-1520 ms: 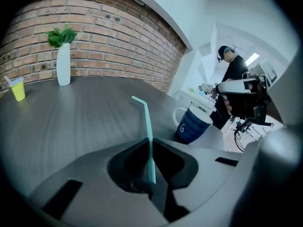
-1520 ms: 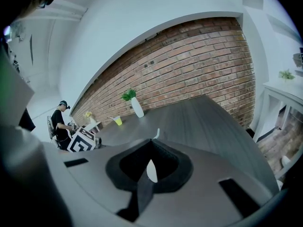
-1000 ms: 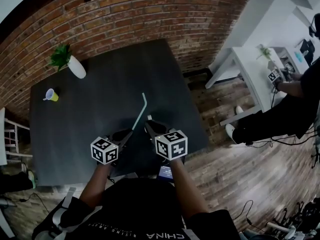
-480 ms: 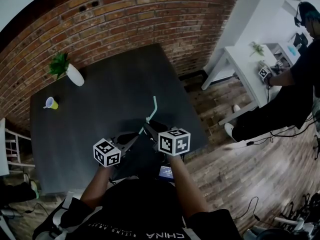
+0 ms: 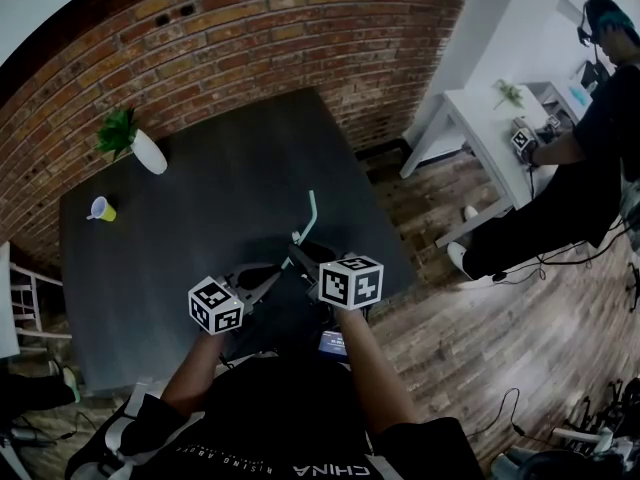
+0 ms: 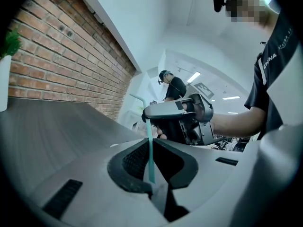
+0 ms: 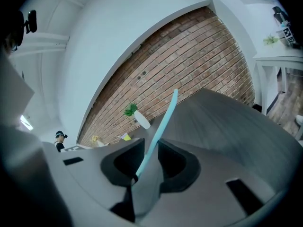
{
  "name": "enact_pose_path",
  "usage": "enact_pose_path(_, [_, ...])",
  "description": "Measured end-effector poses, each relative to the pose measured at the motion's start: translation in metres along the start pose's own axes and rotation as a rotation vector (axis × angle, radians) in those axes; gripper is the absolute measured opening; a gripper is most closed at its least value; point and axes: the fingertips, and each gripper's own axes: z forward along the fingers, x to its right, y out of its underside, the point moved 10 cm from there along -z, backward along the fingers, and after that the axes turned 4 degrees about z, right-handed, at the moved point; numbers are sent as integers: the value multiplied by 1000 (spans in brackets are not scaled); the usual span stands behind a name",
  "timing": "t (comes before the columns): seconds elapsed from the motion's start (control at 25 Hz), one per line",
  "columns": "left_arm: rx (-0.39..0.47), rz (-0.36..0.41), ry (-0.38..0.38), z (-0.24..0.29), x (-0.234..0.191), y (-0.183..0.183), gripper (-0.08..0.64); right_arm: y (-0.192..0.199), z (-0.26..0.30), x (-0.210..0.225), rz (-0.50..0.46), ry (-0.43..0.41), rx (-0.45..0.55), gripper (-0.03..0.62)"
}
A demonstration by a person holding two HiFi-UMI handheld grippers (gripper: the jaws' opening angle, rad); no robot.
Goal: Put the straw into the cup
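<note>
Both tools are clenched on the straw [image 5: 311, 213]. Left tool [image 6: 150, 148] pinches its lower end, right tool [image 7: 147, 150] pinches it further up, and the bent top sticks out past the right one. The straw is in the air over the near part of the desk [image 5: 200, 198]. The cup [image 5: 100, 208] sits well apart, at the far left.

Handling, my guess:
- Thin plastic tube, very light, flexes easily.
- Kinks if squeezed hard.
- Slick, so it can pivot in the pads.
- Best hold is 1 tool mid-shaft below the bend, leaving the straight end free to enter the cup.
- The cup looks small and light, so a rim hit could tip it.
</note>
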Motion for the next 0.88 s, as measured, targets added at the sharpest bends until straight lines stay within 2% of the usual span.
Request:
enact_pose_path(0.28, [-14, 17, -3, -2, 2, 1, 29, 1, -3, -10, -28, -22, 10, 37])
enact_pose_path(0.88, [-13, 17, -23, 5, 4, 3, 34, 0, -13, -11, -51, -36, 28, 34])
